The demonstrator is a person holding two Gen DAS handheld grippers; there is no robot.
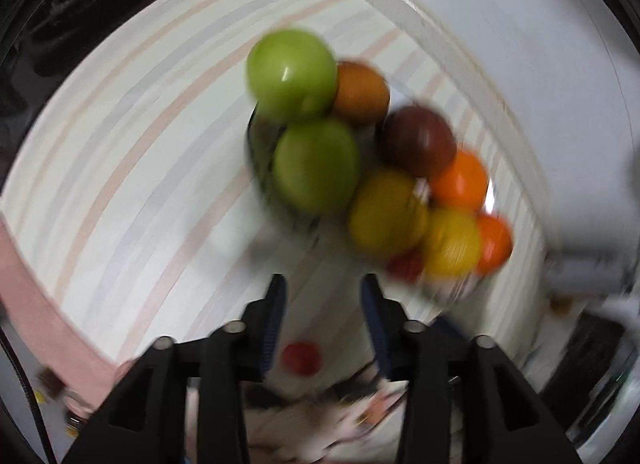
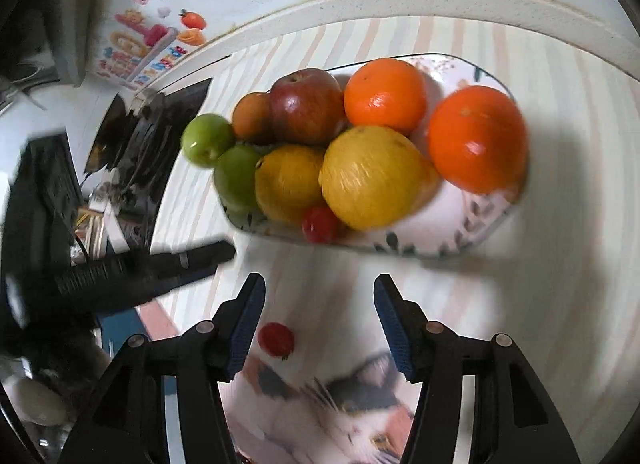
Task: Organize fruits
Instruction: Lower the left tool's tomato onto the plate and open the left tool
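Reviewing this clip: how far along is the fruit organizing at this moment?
Mostly done: apples, oranges and lemons are piled on the plate, with one small red fruit at its near edge. In hand: nothing; the left hand-held gripper and the right hand-held gripper both stand open and empty. Left: a loose red fruit still lies on the tablecloth between the right gripper's fingers, short of the plate.

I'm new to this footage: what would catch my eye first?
A plate heaped with fruit on the striped cloth: oranges at the right, lemons in front, green apples at the left. One small red tomato lies alone on the cloth between the right gripper's open fingers.
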